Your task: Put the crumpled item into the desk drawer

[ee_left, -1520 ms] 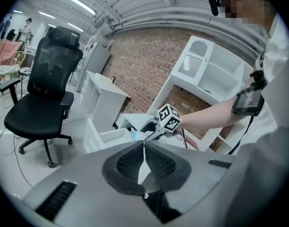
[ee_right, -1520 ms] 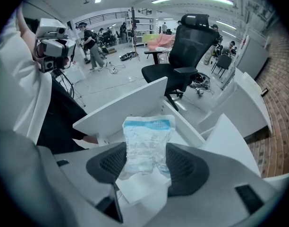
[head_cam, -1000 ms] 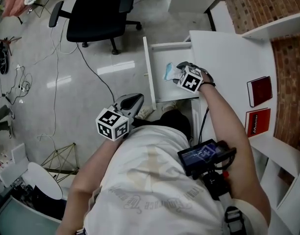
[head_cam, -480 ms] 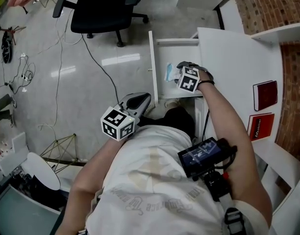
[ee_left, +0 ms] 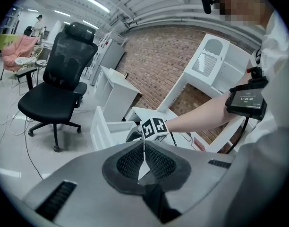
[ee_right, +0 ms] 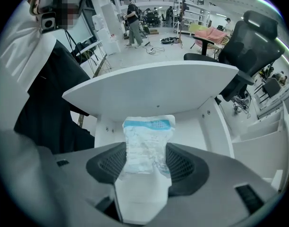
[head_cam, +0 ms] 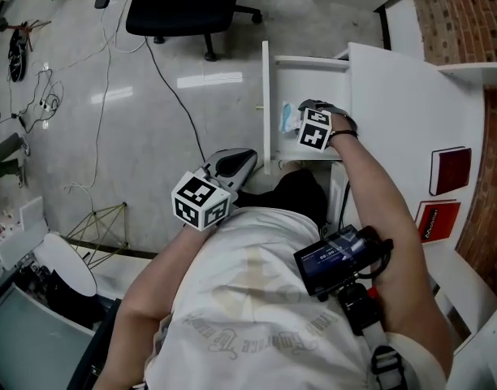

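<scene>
While the left tongs (ee_left: 144, 157) sit closed, the right tongs (ee_right: 145, 168) clamp a crumpled white packet (ee_right: 147, 143) with a blue band.

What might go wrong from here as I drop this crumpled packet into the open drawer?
The crumpled packet, pinched in the right gripper, hangs over the drawer close to its front panel; released here, it might catch the rim or fall outside. It looks light, so it may also cling to the ribbed pads when the jaws open.
</scene>
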A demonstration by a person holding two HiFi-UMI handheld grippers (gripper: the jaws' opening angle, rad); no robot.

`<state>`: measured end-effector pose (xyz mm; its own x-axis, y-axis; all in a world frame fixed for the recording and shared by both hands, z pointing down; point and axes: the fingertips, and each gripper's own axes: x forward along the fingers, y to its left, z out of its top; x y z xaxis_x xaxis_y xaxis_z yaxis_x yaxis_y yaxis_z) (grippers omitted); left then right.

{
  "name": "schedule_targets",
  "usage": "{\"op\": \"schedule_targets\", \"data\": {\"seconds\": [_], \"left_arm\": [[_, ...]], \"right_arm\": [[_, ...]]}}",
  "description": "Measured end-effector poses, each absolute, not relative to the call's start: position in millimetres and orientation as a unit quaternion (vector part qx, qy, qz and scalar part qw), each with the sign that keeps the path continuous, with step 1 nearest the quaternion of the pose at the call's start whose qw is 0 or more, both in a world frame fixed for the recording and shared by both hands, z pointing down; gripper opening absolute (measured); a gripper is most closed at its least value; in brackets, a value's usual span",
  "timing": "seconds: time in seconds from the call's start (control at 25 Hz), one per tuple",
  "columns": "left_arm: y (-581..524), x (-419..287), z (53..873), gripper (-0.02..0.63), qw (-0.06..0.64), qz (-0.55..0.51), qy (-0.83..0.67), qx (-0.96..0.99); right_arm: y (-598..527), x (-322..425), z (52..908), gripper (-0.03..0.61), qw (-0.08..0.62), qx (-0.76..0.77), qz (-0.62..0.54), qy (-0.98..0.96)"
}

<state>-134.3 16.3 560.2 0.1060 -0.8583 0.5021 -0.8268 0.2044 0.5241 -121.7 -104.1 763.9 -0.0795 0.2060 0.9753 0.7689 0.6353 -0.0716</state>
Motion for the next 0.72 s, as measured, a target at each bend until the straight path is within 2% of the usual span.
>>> {"op": "schedule_targets", "data": {"seconds": [0.72], "left_arm": [[10.2, -147.7, 592.4, 0.028, 0.417, -0.05, -0.682, 0.598]], "right_arm": [[-104.6, -136.7, 824.4, 0.279, 0.599, -0.362, -0.282, -0.657]]}}
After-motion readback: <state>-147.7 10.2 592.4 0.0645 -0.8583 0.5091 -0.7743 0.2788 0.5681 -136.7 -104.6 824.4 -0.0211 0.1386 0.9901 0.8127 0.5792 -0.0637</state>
